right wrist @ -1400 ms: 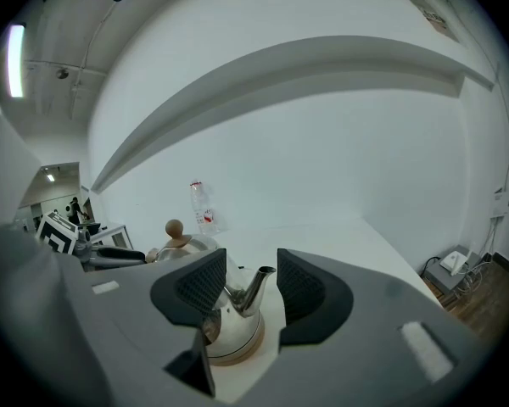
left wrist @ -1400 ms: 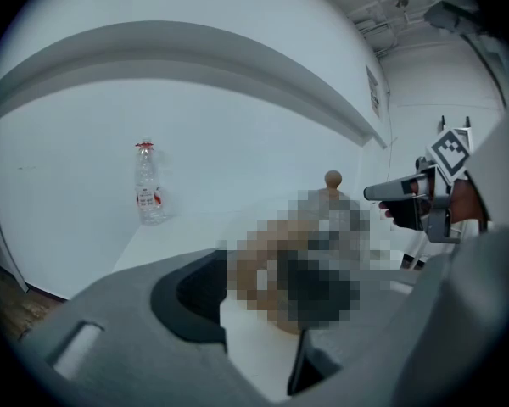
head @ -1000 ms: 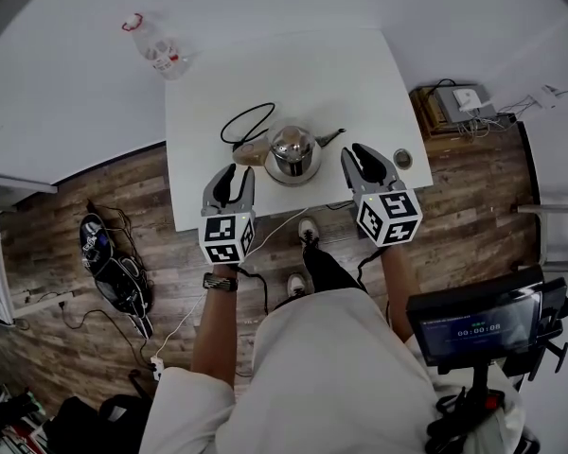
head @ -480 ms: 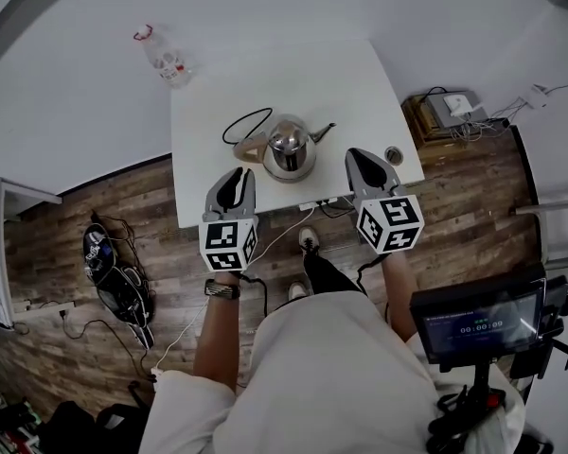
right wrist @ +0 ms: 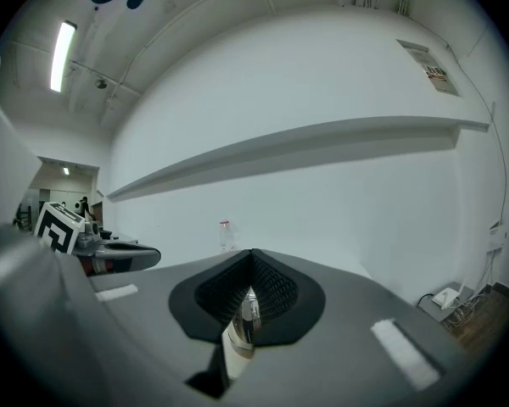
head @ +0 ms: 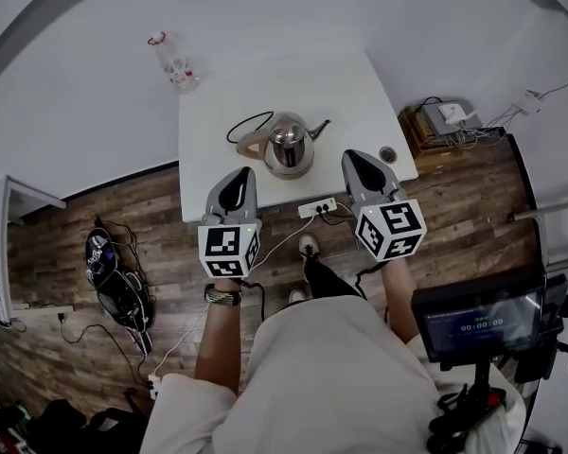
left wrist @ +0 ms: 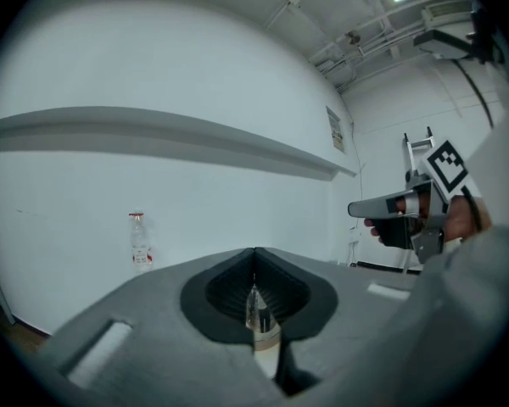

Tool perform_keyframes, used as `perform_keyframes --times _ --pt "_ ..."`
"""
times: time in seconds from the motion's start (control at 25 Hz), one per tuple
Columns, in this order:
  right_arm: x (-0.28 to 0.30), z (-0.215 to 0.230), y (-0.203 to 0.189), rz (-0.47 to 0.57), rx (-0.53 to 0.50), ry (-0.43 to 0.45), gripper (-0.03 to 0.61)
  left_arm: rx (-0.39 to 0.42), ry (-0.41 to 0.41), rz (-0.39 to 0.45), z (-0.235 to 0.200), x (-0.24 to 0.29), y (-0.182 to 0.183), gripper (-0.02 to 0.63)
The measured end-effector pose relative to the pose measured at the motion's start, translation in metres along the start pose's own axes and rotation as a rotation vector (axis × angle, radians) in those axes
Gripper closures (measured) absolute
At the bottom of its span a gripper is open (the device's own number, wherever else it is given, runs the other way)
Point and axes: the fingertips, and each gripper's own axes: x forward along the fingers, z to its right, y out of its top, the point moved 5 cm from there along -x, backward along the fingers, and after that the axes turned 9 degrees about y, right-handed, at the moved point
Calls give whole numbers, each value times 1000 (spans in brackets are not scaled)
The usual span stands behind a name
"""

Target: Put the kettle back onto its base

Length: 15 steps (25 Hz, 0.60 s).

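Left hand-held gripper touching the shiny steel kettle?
Apart. Head view shows bare white table between the left hand-held gripper and the shiny steel kettle.

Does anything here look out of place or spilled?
Nothing spilled. The kettle sits upright on the table. One oddity: a plastic bottle stands alone beyond the table's far left corner, apparently off it.

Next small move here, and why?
Probably just park the left gripper and right gripper away from the table: both are shut, empty and apart from the kettle, which looks already seated on its base.
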Motion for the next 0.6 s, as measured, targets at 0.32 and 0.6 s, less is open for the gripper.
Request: perform_keyframes --times 0.32,0.6 --pt "-14 -12 25 43 -49 3 577 4 -35 55 11 -12 29 607" --pt "-37 -30 38 75 -68 17 577 44 -24 99 19 -39 48 607"
